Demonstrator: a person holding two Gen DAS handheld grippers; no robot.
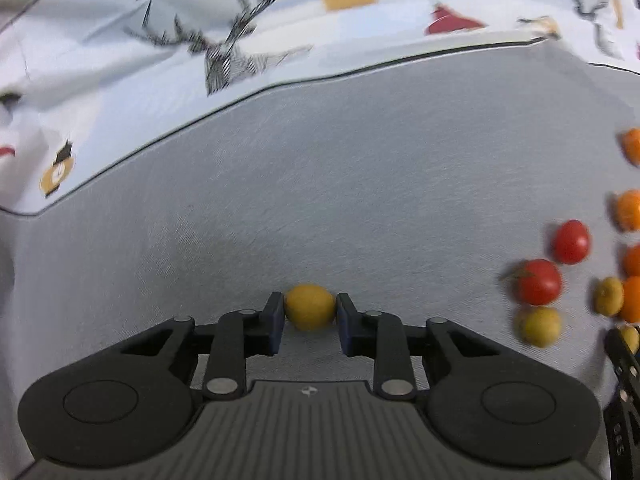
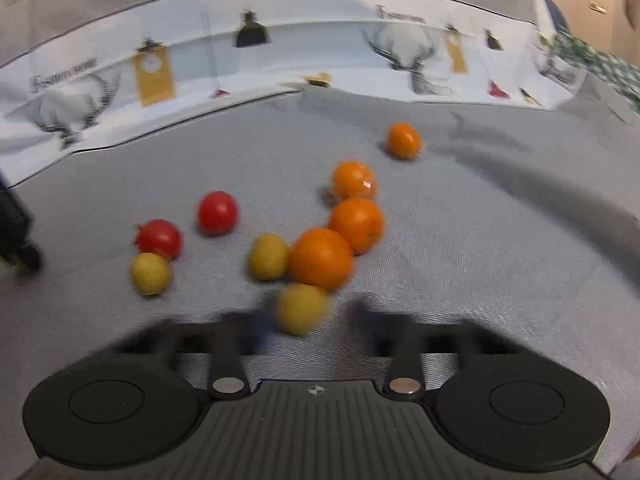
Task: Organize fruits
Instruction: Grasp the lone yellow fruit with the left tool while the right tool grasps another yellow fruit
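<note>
My left gripper (image 1: pixel 310 307) is shut on a small yellow fruit (image 1: pixel 310 306), over the grey cloth (image 1: pixel 320 184). To its right lie two red tomatoes (image 1: pixel 538 282), yellow-green fruits (image 1: pixel 538 326) and oranges (image 1: pixel 630 210) at the frame edge. In the right wrist view, my right gripper (image 2: pixel 302 320) is blurred, its fingers wide apart around a yellow-green fruit (image 2: pixel 301 307) on the cloth. Beyond it lie several oranges (image 2: pixel 322 258), two red tomatoes (image 2: pixel 217 213) and two more yellow-green fruits (image 2: pixel 268 257).
A white printed cloth with deer figures (image 1: pixel 224 52) borders the grey cloth at the back, also in the right wrist view (image 2: pixel 416 60). The right gripper's body shows at the left wrist view's right edge (image 1: pixel 624 380).
</note>
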